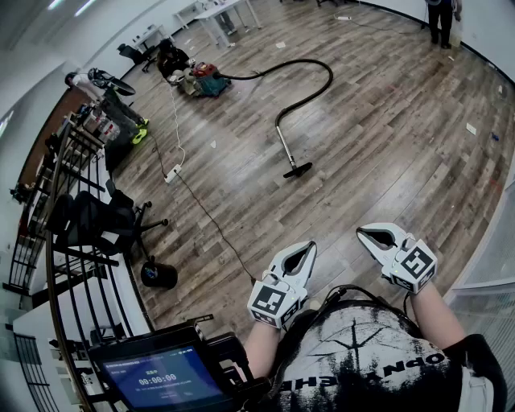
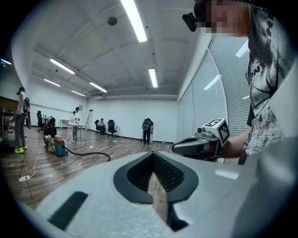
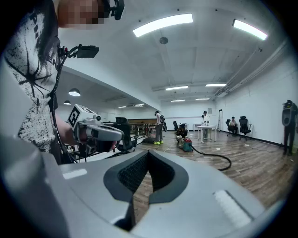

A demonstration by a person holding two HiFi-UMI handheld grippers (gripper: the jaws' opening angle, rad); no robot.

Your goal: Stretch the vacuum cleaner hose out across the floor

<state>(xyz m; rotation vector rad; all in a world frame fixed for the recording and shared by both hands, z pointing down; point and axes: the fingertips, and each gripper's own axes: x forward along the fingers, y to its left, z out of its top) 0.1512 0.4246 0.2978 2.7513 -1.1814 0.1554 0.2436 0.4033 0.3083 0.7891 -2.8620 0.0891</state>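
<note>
The vacuum cleaner point(image 1: 205, 82) stands far off on the wood floor, beside a seated person. Its black hose point(image 1: 320, 66) loops right, then bends back down to a rigid wand ending in a floor nozzle point(image 1: 297, 170). Both grippers are held close to the person's body, well short of the nozzle. My left gripper point(image 1: 309, 245) is shut with nothing in it, and so is my right gripper point(image 1: 361, 233). From the left gripper view the vacuum cleaner point(image 2: 59, 148) and hose point(image 2: 91, 153) lie far ahead, with the right gripper point(image 2: 179, 148) alongside. From the right gripper view the vacuum cleaner point(image 3: 187, 146) and hose point(image 3: 220, 160) are also distant.
A black office chair point(image 1: 105, 217) and a metal railing point(image 1: 56, 241) line the left side. A white power strip point(image 1: 171, 175) with a long cable point(image 1: 211, 221) lies on the floor. A screen point(image 1: 165, 378) sits at bottom left. People stand at the far end point(image 1: 441, 20).
</note>
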